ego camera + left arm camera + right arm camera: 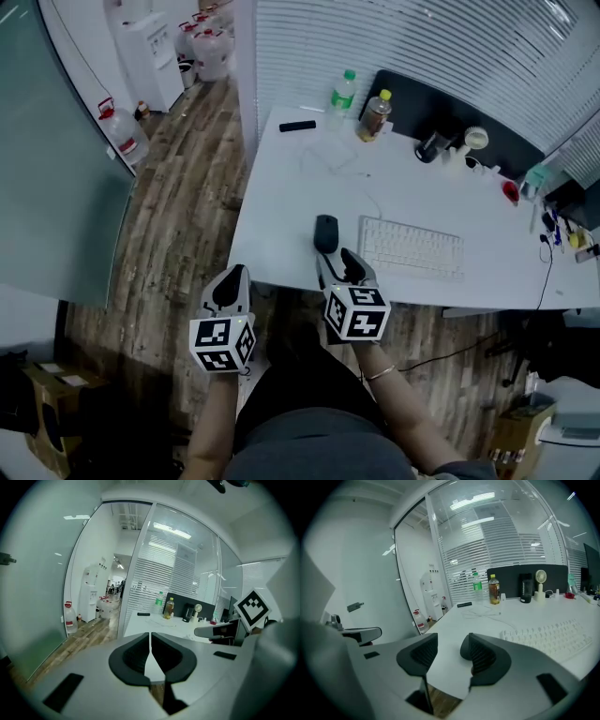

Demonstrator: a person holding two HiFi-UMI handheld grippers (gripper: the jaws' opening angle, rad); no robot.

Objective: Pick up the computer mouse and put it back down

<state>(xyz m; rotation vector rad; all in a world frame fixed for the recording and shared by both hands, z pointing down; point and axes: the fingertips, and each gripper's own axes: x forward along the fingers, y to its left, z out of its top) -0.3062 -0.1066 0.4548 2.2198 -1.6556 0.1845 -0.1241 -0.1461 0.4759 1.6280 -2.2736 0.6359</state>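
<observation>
The computer mouse [325,232] lies flat on the white desk [281,192], close to the near edge and just left of the white keyboard [412,248]. Nothing holds it. My right gripper [339,267] sits just behind the mouse at the desk edge, pointing towards it. Its jaws stand partly apart, and the right gripper view [449,651] shows only bare desktop between them. My left gripper [230,286] hangs further left, off the desk and over the wooden floor [178,225]. Its jaws are closed together on nothing [150,656]. At the far side of the desk stand a green-capped bottle [345,91] and a yellow-capped bottle [374,115], with a small fan [475,141] further right.
</observation>
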